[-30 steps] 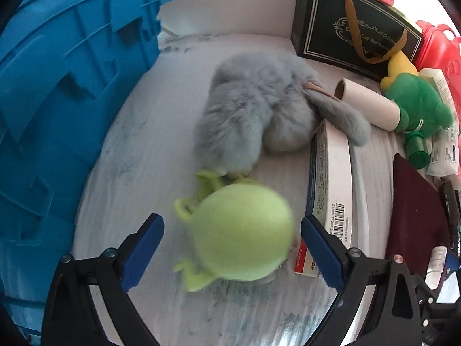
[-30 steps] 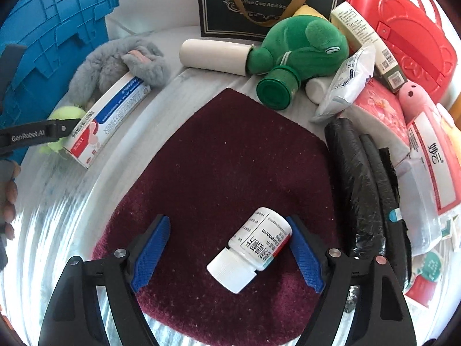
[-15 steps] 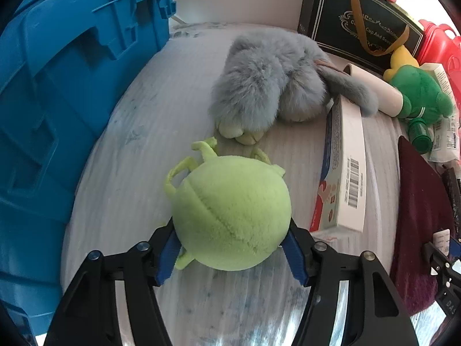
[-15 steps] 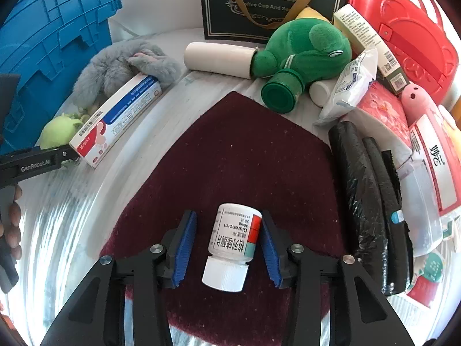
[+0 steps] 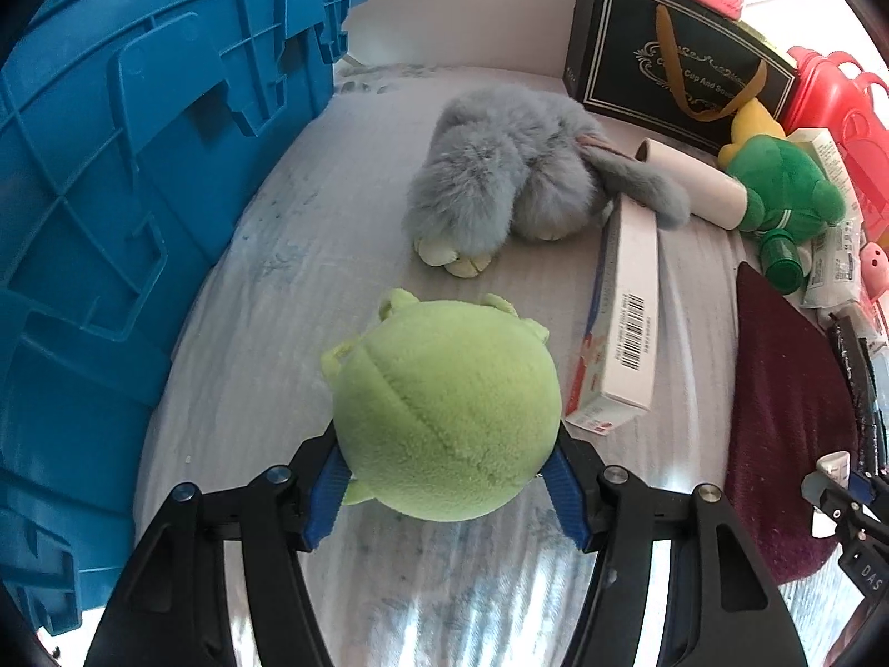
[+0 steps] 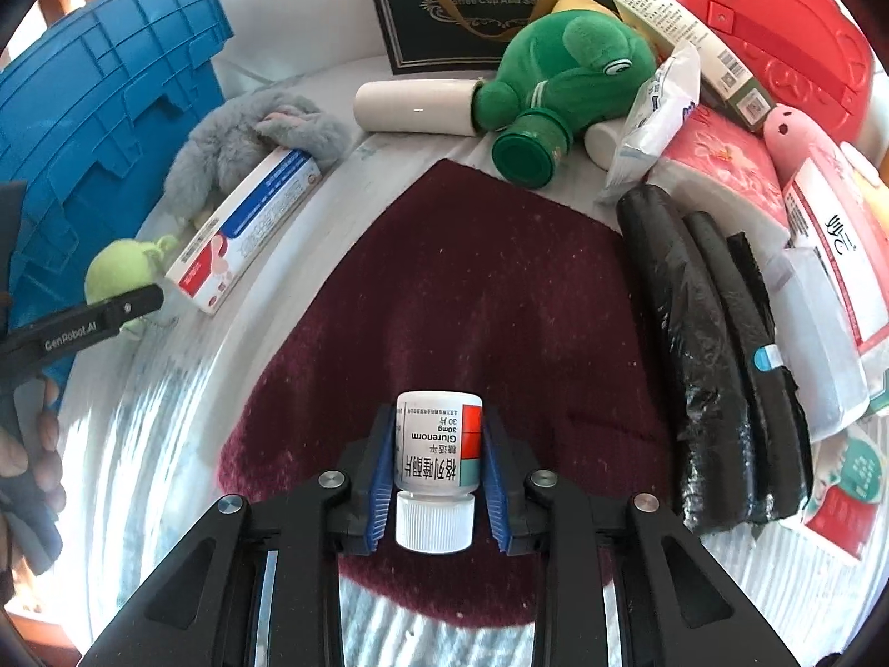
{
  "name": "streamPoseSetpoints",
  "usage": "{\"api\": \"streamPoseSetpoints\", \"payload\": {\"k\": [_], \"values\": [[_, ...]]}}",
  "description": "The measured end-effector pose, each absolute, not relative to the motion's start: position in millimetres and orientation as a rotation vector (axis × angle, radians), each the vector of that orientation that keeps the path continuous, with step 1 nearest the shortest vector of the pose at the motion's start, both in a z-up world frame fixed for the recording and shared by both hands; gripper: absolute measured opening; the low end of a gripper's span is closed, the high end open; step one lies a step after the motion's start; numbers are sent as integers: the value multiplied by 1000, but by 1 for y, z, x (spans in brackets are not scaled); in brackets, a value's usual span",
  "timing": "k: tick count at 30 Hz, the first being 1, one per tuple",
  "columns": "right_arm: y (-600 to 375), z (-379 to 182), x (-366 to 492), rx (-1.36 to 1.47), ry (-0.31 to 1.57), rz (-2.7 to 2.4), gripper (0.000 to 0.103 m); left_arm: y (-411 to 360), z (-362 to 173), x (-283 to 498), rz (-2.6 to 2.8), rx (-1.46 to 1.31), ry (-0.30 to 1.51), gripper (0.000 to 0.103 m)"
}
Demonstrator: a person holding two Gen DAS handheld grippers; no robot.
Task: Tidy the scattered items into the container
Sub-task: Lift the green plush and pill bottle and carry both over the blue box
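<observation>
My left gripper (image 5: 444,478) is shut on a round light-green plush toy (image 5: 444,406), held just above the white tabletop (image 5: 311,278). The blue crate (image 5: 139,167) rises close on its left. In the right wrist view the same toy (image 6: 119,272) shows at the far left with a hand beneath it. My right gripper (image 6: 438,422) is closing on a white pill bottle (image 6: 433,461) with a white cap. The blue pads (image 6: 380,472) press its sides, cap toward the camera, over a maroon cloth (image 6: 472,289).
A grey furry plush (image 5: 500,178) and a long toothpaste box (image 5: 628,322) lie beyond the green toy. Farther right are a white tube (image 6: 414,108), a dark-green frog plush (image 6: 567,66), a green bottle (image 6: 525,153), black rolls (image 6: 700,344), tissue packs, a black gift bag (image 6: 472,0) and a red case (image 6: 778,28).
The left jaws closed on the green plush and carried it back from the grey plush. The right jaws closed onto the pill bottle, which turned to lie in line with the fingers.
</observation>
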State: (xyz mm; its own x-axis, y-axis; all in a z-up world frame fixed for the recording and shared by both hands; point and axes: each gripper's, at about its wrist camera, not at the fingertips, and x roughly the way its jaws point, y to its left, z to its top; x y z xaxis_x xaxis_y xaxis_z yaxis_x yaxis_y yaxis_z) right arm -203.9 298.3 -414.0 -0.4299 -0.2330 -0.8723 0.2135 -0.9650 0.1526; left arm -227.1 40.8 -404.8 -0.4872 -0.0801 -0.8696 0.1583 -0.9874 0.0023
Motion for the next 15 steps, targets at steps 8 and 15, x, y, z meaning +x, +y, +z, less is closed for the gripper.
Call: {"api": "streamPoseSetpoints", "payload": {"k": [8,15], "values": [[293,-390,-194,1475,-9,-2458,27,44,-384,-214,-2596,1493,126,61],[290,-344,-186,1440,-3,-2494,27,50,-344,-195,-2607,1457,126,60]]}}
